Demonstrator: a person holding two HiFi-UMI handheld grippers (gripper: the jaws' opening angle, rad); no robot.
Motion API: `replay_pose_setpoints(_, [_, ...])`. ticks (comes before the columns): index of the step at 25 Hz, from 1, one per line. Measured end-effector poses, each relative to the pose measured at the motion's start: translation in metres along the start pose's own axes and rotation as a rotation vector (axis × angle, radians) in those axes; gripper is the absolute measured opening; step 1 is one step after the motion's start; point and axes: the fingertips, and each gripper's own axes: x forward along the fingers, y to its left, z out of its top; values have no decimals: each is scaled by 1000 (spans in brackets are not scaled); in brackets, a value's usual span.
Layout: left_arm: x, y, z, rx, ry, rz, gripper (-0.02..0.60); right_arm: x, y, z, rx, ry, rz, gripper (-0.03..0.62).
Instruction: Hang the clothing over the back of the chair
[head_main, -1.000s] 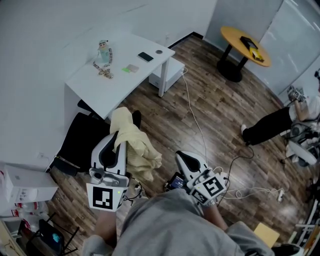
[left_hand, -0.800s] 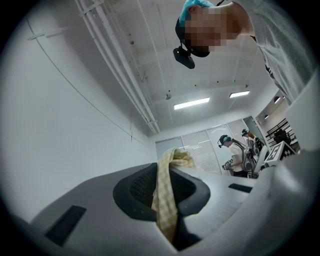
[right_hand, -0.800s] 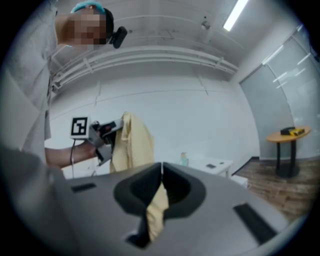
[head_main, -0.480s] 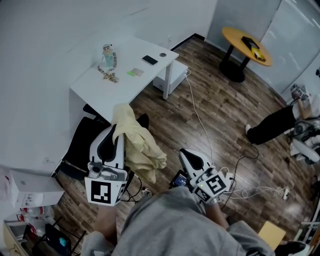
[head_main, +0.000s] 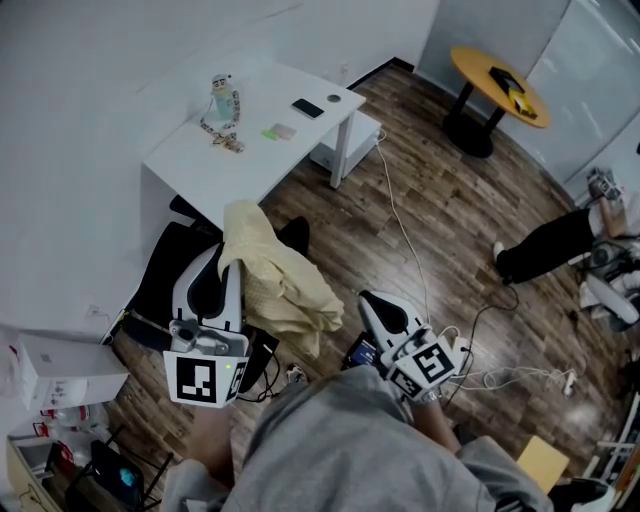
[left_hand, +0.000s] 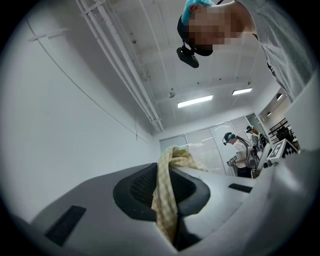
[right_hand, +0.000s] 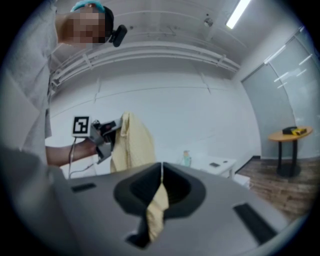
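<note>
Looking down through the head view, I have the left gripper (head_main: 226, 262) raised with the top of the pale yellow checked garment (head_main: 280, 285) in it. The cloth falls in loose folds toward the right gripper (head_main: 370, 300), which sits lower and just beside the garment's hanging edge. A black chair (head_main: 160, 275) stands under and behind the left gripper, pushed up to the white counter (head_main: 200, 170). The garment is in the air over the chair's near side, not draped on it, and I cannot tell whether it brushes it. On the counter stand a small bottle (head_main: 222, 95) and a dark phone (head_main: 307, 107), and a cable trails across the wooden floor (head_main: 430, 190). A small round counter with a yellow top (head_main: 497, 85) is well apart, and a person's dark-trousered leg (head_main: 545, 245) shows at the right edge. In the left gripper view, the fingers are closed on a strip of the checked cloth that runs up between them and flops over their tips. In the right gripper view, the fingers are pinched together on a yellow corner of the garment. Beyond them, the left gripper holds the rest of it up against the white wall (right_hand: 200, 115).
</note>
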Motion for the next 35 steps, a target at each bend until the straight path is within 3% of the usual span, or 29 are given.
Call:
replay_pose_setpoints(21, [-53,50,-26,-8,65,32,58,22,54,-12,-15,15,-1,35])
replay_pose_setpoints(35, [-77,79,-57,8,162,50,60,27,81,-21,-18,22,-32,35])
